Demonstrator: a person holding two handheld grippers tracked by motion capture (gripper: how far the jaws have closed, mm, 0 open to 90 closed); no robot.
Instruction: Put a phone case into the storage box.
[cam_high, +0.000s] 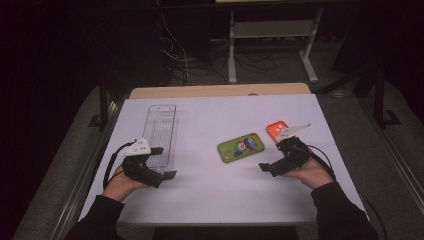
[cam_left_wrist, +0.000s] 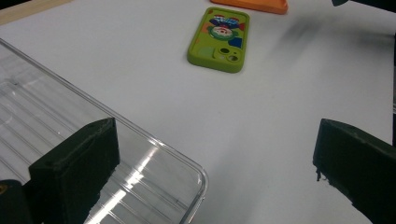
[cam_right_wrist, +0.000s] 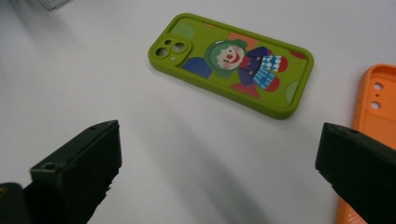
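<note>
While your hands rest at the near side of the white table (cam_high: 215, 200), your left gripper (cam_high: 162, 162) has its jaws spread wide, one over the near end of the clear plastic tray (cam_high: 161, 131) and the other over bare table beside it. Your right gripper (cam_high: 272, 167) is also spread wide and holds nothing. Between the two grippers lies the green phone case (cam_high: 241, 147), flat, clown picture up, just ahead of your right gripper. An orange phone case (cam_high: 276, 131) lies just beside the green one, on its right.
</note>
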